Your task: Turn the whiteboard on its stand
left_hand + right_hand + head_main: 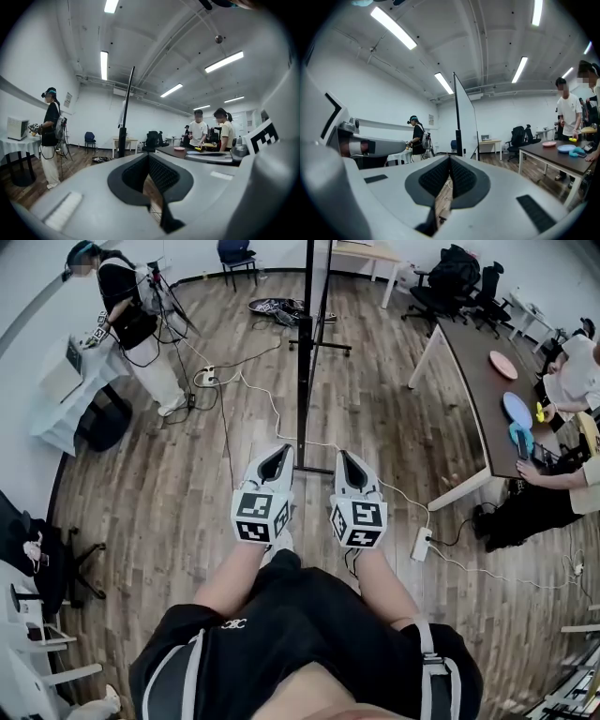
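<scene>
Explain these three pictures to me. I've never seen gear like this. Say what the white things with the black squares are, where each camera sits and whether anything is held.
There is no robot here. A person stands with a hand-held two-jaw gripper in each hand. The top-down picture comes from a camera on the person's head. In it the left gripper and the right gripper point forward side by side over a wooden floor. The black squares sit on a marker cube, and each gripper has one as part of it. The other two pictures come from cameras that ride on the grippers and look along their jaws. In both, the jaws are closed with nothing between them, so nothing is held. Ahead stands the whiteboard on its stand, seen nearly edge-on, and neither gripper touches it.
</scene>
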Tool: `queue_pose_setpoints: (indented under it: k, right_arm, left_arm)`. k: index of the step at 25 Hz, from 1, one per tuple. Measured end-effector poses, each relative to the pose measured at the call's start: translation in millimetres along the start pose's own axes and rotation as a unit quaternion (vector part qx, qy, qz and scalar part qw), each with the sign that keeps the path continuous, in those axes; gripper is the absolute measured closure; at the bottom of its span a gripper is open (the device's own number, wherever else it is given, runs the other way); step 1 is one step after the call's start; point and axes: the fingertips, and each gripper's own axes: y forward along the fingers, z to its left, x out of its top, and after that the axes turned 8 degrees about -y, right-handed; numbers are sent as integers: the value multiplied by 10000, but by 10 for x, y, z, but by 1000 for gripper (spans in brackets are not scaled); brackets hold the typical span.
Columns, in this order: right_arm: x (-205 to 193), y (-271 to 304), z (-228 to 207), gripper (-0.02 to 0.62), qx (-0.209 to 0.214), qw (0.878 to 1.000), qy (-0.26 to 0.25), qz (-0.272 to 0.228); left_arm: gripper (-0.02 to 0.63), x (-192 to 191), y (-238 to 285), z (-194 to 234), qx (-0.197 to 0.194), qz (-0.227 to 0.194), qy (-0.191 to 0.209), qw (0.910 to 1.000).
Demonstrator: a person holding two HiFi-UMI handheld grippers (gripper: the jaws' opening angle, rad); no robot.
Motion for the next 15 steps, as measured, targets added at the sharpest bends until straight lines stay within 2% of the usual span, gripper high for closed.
queue_pose_setpoints:
  k: [15]
  right_arm:
    - [1,1490,-320,589,-124,9994,159,285]
  left_arm:
    - [598,294,1321,893,-190,168,-195,9995]
